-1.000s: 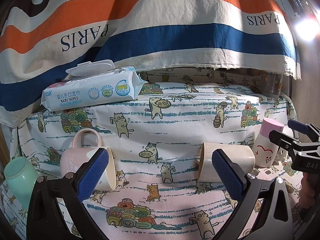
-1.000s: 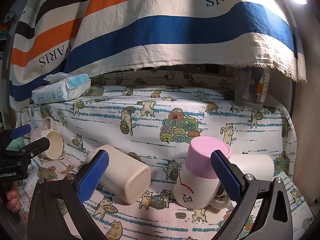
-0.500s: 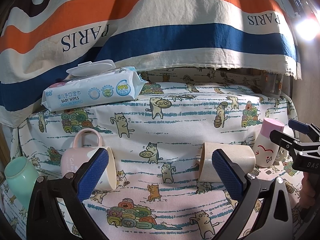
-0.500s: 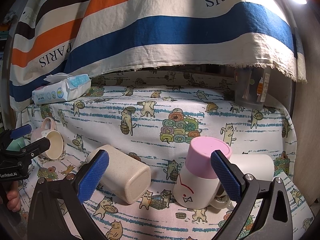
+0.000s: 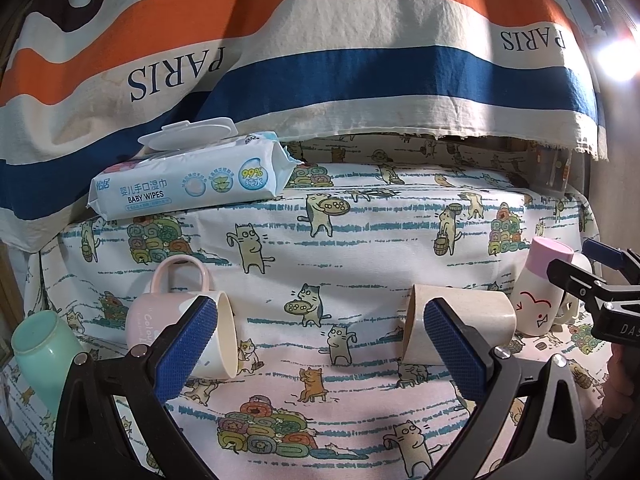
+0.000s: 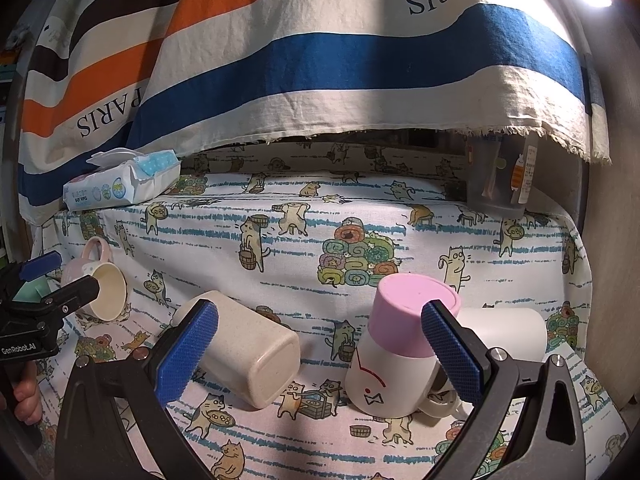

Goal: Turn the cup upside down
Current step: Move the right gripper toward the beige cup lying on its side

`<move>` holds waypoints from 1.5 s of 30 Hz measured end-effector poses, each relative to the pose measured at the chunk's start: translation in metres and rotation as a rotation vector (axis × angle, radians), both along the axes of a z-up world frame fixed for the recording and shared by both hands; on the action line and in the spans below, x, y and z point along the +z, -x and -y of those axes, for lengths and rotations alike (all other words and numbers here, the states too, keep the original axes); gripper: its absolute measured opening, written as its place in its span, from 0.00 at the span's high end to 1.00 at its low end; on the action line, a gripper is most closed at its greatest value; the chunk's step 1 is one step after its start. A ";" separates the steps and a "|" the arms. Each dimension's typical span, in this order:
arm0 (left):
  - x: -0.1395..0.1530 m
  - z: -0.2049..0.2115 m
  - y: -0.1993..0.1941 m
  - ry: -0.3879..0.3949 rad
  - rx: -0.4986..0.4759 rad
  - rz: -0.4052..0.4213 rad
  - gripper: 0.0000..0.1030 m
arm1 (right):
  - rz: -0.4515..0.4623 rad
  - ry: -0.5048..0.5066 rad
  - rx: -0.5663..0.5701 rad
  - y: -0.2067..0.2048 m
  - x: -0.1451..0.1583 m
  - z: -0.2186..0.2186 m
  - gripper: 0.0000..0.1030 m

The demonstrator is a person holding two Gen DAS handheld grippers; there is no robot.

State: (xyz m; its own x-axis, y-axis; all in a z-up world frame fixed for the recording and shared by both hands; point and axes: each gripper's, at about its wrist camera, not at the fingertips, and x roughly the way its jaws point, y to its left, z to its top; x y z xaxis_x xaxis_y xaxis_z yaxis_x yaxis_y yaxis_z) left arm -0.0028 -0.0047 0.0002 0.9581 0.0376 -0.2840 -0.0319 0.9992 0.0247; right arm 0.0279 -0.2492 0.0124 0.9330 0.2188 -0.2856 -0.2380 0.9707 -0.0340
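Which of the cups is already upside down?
The white cup with the pink base, base up; the beige cup and pink mug lie on their sides.

Black left gripper (image 5: 320, 344); blue textured pads (image 5: 188, 346) (silver screws).

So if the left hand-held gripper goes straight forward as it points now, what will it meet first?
Probably nothing but the cat-print cloth. The left hand-held gripper is open, and the pink mug and beige cup lie off to each side of its line. Depth is hard to judge.
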 end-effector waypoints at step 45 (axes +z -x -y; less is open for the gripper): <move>0.015 0.072 -0.132 -0.087 -0.300 -0.484 0.54 | -0.427 -0.022 0.261 -0.035 -0.016 -0.022 0.30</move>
State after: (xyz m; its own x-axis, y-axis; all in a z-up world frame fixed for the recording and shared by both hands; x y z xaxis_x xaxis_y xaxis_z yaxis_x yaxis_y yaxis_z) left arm 0.1295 -0.0763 0.0148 0.6919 -0.1732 -0.7010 0.2885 0.9563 0.0484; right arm 0.0631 -0.2271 -0.0037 0.6470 0.4397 -0.6229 -0.4617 0.8761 0.1389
